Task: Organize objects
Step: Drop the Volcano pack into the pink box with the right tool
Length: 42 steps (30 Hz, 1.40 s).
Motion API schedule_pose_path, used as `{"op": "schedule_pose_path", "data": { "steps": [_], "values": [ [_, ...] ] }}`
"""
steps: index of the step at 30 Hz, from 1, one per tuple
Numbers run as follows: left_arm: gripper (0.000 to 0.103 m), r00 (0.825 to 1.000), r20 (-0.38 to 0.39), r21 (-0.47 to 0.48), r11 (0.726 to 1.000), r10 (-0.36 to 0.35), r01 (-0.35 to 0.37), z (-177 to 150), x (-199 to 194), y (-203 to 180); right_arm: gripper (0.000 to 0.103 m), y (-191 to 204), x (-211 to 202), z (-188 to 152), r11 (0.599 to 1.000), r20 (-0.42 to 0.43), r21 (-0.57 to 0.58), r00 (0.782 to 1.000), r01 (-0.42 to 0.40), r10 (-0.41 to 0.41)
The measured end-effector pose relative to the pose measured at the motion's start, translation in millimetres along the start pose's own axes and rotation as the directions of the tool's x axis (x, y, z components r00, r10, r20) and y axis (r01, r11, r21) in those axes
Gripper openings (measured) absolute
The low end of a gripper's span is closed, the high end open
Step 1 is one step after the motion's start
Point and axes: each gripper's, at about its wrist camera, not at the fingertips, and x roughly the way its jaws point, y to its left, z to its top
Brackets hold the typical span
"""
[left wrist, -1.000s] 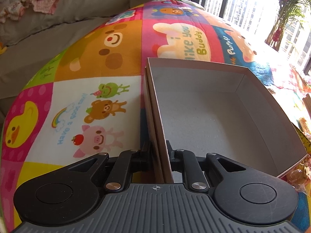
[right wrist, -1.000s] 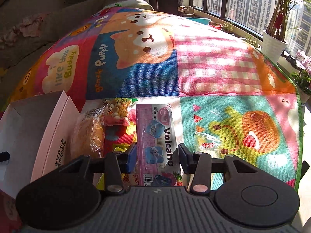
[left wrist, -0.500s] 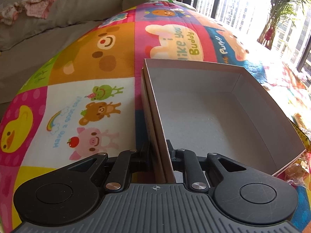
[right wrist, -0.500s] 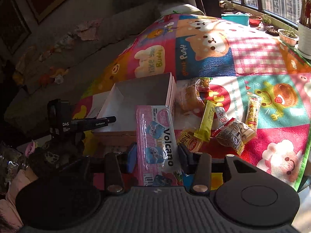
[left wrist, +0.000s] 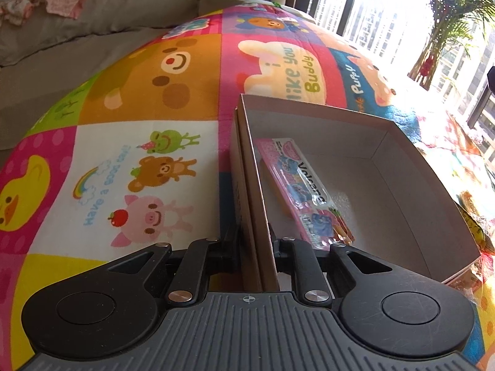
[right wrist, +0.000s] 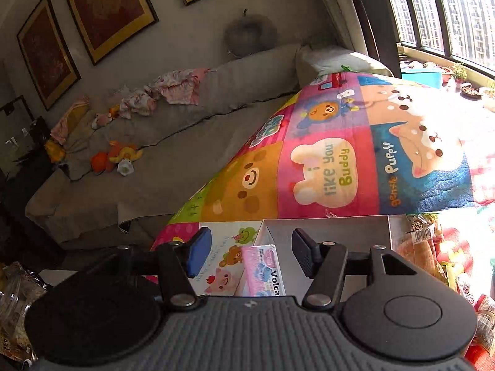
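though below the opening right claw, pink packet loose

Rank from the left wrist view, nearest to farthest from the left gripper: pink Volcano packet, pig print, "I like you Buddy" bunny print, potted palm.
1. Pink Volcano packet, in the box, just right of the left gripper.
2. Pig print, left on the mat.
3. Bunny print, beyond the box.
4. Potted palm, by the window.

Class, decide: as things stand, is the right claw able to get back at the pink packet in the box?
Probably yes: the right claw is opening, empty, above the pink packet; the box has no lid.
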Motion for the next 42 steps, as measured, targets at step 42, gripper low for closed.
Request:
{"op": "schedule_pose_path", "data": {
  "steps": [42],
  "values": [
    [0.015, 0.998, 0.025, 0.014, 0.999, 0.051, -0.052, -10, 0, -6, 0.080, -142, -106, -152, 0.581, 0.291, -0.251, 0.633, 0.774, -0.718]
  ]
}}
